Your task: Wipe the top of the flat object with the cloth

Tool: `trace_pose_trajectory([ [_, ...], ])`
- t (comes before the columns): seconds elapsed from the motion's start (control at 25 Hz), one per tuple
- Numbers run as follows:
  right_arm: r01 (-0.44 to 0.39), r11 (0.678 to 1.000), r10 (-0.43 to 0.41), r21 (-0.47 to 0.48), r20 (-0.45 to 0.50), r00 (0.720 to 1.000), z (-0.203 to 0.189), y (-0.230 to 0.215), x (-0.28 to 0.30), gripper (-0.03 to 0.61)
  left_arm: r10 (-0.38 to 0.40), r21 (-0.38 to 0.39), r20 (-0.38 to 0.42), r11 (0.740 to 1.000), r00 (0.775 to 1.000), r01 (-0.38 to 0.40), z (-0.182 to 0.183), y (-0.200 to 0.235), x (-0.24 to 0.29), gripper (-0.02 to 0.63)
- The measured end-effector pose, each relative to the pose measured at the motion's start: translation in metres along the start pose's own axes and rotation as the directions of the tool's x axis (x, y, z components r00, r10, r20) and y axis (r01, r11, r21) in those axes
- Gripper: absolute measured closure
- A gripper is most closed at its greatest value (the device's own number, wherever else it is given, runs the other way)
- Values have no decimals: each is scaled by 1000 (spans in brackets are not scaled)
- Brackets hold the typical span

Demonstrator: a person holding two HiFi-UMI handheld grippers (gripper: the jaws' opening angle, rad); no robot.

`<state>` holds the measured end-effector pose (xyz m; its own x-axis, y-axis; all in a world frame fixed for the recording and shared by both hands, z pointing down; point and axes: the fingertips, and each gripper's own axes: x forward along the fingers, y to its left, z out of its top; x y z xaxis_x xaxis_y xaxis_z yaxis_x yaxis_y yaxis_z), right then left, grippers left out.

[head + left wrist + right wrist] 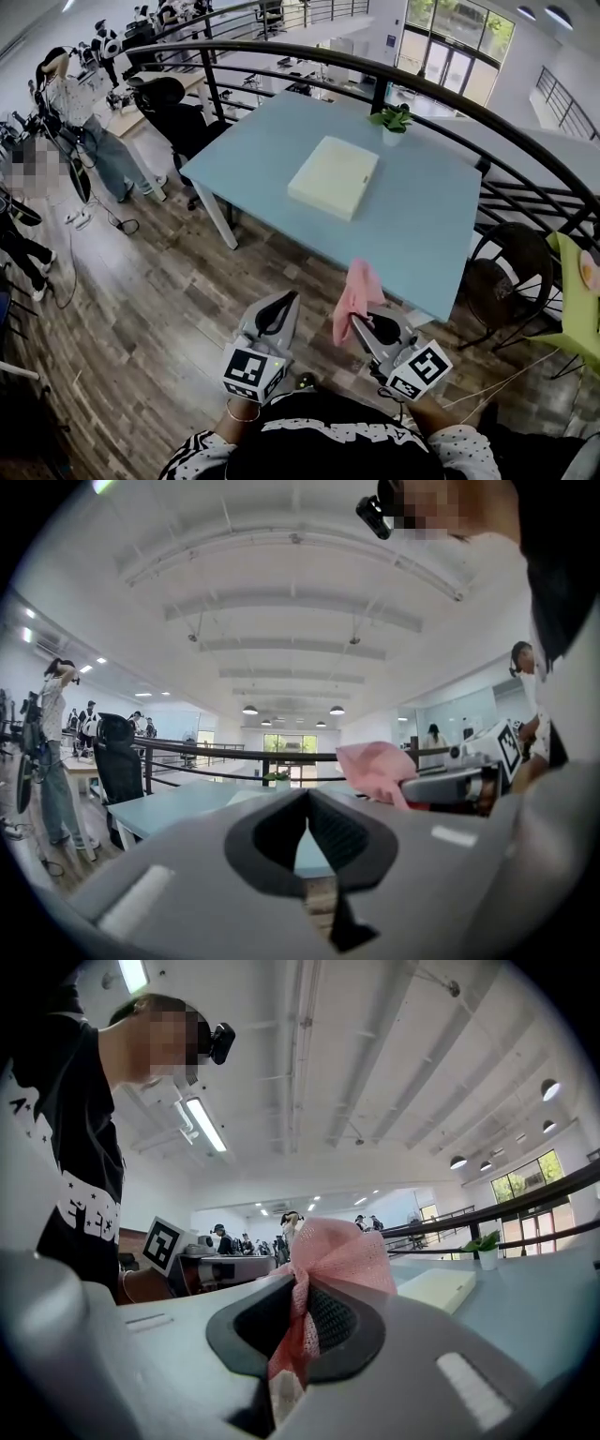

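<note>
Looking down on an open office with plank flooring, a curved black railing (pixel 309 66) and a pale blue surface (pixel 422 234). Showing a cream flat object (pixel 334 176) lying near the middle of that surface, with a small potted plant (pixel 393 122) standing beyond its far edge, near but apart.

Clamping a pink cloth (pixel 356 298) in the right hand-held gripper (pixel 354 323), jaws closed narrowly on the fabric. Pinching the mesh weave right at the tips in the right gripper view (pixel 302 1283), with the bunched cloth (pixel 342 1255) puffing out above the jaws and a strip trailing down between them. Framing the flat object (pixel 441 1288) and the potted plant (pixel 485 1246) off to that view's right, on the surface.

Pressing the jaw tips of the left hand-held gripper (pixel 291 298) together on nothing, as seen in its own view (pixel 307 792), with only the oval gap behind the tips left open. Catching the cloth (pixel 375 766) to that view's right.

Holding both hand-held grippers side by side off the near edge of the surface, over the floor, the cloth hanging level with that edge and well apart from the flat object, touching neither it nor the surface.
</note>
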<state>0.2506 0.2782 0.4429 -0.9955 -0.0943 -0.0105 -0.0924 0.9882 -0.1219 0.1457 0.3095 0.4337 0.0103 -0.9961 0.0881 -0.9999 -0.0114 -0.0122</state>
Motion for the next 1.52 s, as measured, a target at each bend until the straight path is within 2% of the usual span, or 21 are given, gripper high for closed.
trace_pose_trajectory([
  [0.24, 41, 999, -41, -6, -25, 999, 9, -6, 28, 551, -10, -17, 4, 1000, 1000, 10, 9, 37, 8, 614],
  [0.76, 22, 1000, -22, -17, -35, 999, 11, -11, 77, 551, 29, -24, 13, 999, 1000, -28, 5, 89, -3, 614],
  [1.0, -15, 1000, 15, -17, -40, 999, 9, -19, 94, 551, 7, -20, 35, 1000, 999, -7, 7, 92, 5, 614],
  [1.24, -37, 999, 37, 4, -7, 999, 11, -44, 129, 551, 51, 4, 41, 999, 998, -51, 13, 118, 12, 614],
  [1.36, -76, 997, 76, -20, 16, 997, 19, -49, 148, 551, 77, 24, 42, 997, 996, -78, 15, 135, 22, 614],
  [1.52, -79, 996, 79, -33, 11, 997, 19, -69, 163, 551, 83, 29, 51, 996, 995, -85, 17, 149, 44, 614],
])
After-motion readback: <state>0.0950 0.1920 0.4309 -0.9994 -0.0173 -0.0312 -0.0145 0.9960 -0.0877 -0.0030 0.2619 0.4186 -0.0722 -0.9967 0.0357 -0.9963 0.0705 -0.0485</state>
